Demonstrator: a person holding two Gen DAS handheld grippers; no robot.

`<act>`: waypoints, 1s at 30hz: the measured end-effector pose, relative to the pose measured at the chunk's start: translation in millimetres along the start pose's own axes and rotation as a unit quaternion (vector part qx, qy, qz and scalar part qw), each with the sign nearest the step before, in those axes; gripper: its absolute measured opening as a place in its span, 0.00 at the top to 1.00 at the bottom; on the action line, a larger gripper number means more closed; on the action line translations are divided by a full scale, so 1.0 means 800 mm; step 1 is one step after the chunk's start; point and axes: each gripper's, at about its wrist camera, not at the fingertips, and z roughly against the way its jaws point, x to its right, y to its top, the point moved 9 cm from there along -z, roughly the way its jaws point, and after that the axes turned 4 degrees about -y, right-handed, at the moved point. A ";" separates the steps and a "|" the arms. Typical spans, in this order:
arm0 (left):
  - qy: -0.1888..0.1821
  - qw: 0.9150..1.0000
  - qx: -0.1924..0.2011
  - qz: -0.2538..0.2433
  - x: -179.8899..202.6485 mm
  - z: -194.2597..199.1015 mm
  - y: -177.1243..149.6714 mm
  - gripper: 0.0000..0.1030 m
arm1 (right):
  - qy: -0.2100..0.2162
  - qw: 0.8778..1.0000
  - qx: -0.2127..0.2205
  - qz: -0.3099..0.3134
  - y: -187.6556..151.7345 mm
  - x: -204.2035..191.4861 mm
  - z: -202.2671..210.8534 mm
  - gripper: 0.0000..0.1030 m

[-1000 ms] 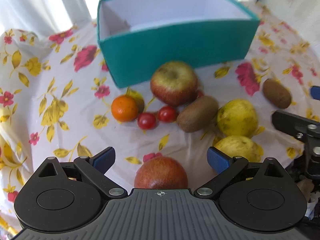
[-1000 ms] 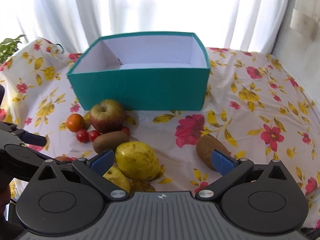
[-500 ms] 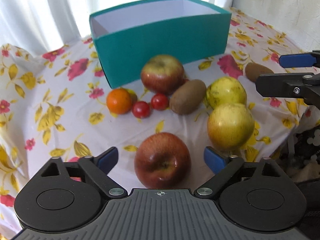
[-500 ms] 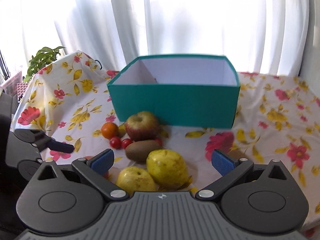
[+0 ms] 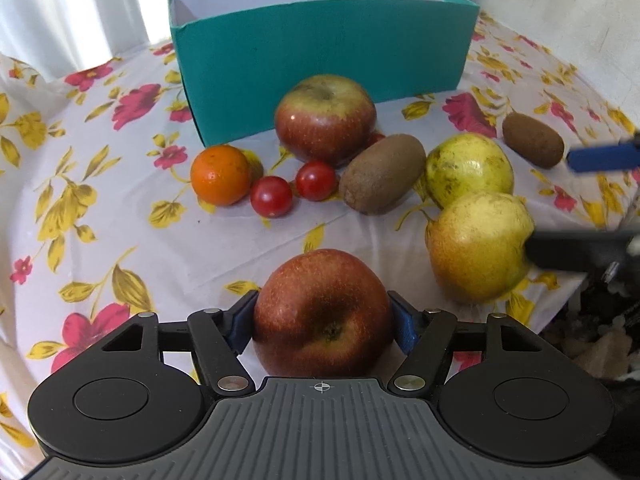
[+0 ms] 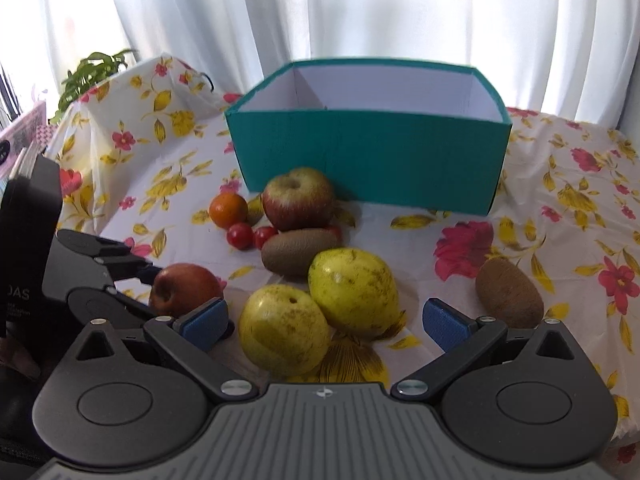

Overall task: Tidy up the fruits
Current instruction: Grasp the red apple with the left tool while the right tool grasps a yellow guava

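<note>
Left gripper [image 5: 322, 326] has just been closing, and its blue pads now sit against both flanks of the red apple [image 5: 323, 314], which rests on the floral tablecloth [image 5: 100, 208] at the near edge: grasp step, lift not started. Right gripper [image 6: 325, 324] has its jaws wide apart and holds nothing; it hangs over the near yellow pear [image 6: 285, 332], which touches the second pear [image 6: 354, 292]. Further back: a kiwi [image 6: 300, 250], two cherry tomatoes [image 5: 271, 196], a small orange [image 5: 221, 175] and a second apple [image 5: 326, 118], bunched just in front of the teal box [image 5: 320, 60]. Another kiwi [image 6: 509, 294] lies apart to the right. What shows of the box interior is empty. Next, as I judge it: confirm the grip is firm, lift clear of the cluster, carry over the front wall and release inside. The right gripper looks lined up for the near pear.
</note>
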 end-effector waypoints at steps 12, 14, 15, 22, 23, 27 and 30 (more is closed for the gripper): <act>0.009 0.998 0.020 0.060 -0.039 0.035 0.011 0.30 | 0.051 0.996 -0.070 0.019 -0.019 -0.030 -0.039 0.42; 0.009 0.998 0.019 0.061 -0.040 0.035 0.014 0.30 | 0.053 0.996 -0.068 0.028 -0.016 -0.034 -0.043 0.40; 0.009 0.998 0.019 0.062 -0.040 0.034 0.015 0.30 | 0.055 0.996 -0.071 0.029 -0.016 -0.035 -0.047 0.40; 0.008 0.998 0.016 0.061 -0.038 0.033 0.022 0.30 | 0.059 0.994 -0.092 0.028 -0.020 -0.040 -0.077 0.40; 0.008 0.998 0.017 0.062 -0.038 0.033 0.023 0.30 | 0.063 0.993 -0.096 0.023 -0.018 -0.040 -0.078 0.37; 0.013 0.997 0.019 0.070 -0.044 0.035 0.029 0.30 | 0.078 0.992 -0.103 0.010 -0.013 -0.044 -0.089 0.28; 0.017 0.997 0.021 0.077 -0.048 0.037 0.031 0.30 | 0.075 0.993 -0.094 0.012 -0.003 -0.047 -0.093 0.27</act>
